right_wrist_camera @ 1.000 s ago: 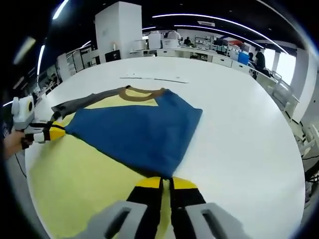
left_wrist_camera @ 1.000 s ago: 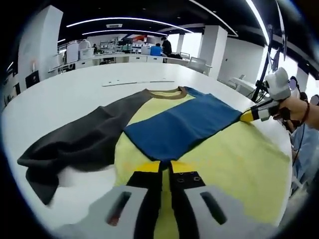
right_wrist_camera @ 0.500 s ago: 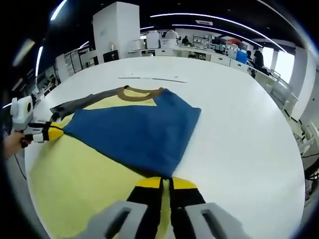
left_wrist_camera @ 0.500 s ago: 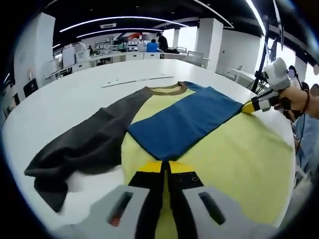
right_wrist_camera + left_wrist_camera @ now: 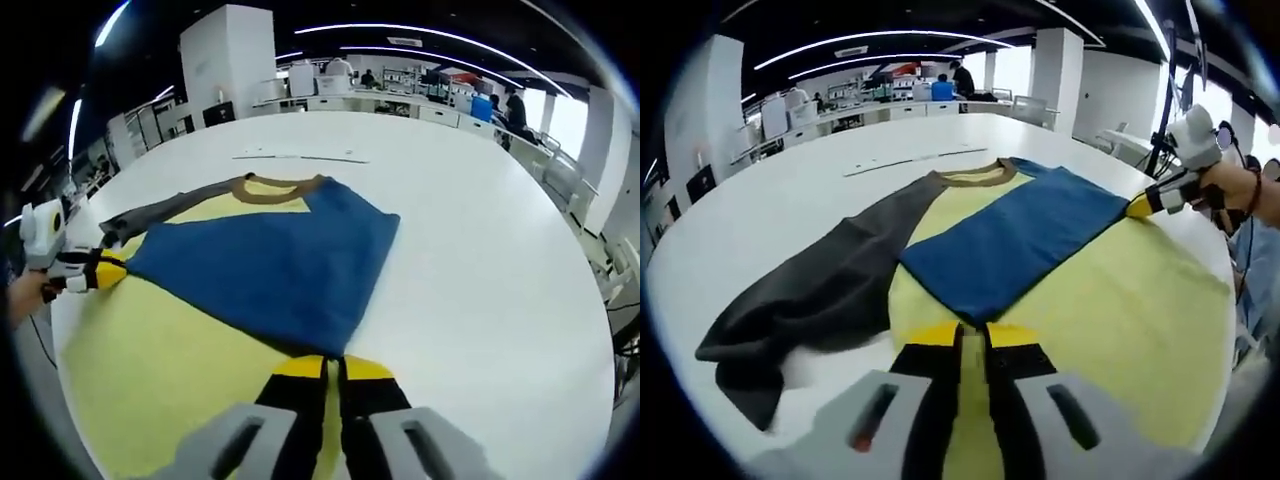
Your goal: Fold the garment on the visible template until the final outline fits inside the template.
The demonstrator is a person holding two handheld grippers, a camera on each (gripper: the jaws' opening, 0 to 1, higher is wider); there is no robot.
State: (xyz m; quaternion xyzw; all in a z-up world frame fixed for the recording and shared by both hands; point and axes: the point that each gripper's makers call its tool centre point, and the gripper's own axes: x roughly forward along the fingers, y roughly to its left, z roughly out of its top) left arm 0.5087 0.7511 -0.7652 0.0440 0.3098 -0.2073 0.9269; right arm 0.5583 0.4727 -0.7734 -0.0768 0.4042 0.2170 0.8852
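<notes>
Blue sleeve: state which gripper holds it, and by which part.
Both hold the blue sleeve: the left gripper and the right gripper each pinch a corner of its cuff end, jaws shut.

Your garment (image 5: 1080, 300) is a long-sleeved top with a pale yellow body, a brown ribbed collar (image 5: 975, 177), one dark grey sleeve (image 5: 820, 290) and one blue sleeve (image 5: 1015, 240). It lies flat on the white bench (image 5: 770, 200), collar pointing away from you. The blue sleeve is folded across the yellow chest, running as a broad band from the shoulder beside the collar down to the near hem, its fabric smooth. The grey sleeve is still spread outward on the bench, rumpled towards its cuff. In your right gripper view the blue sleeve (image 5: 270, 270) covers much of the yellow body (image 5: 150, 370).
</notes>
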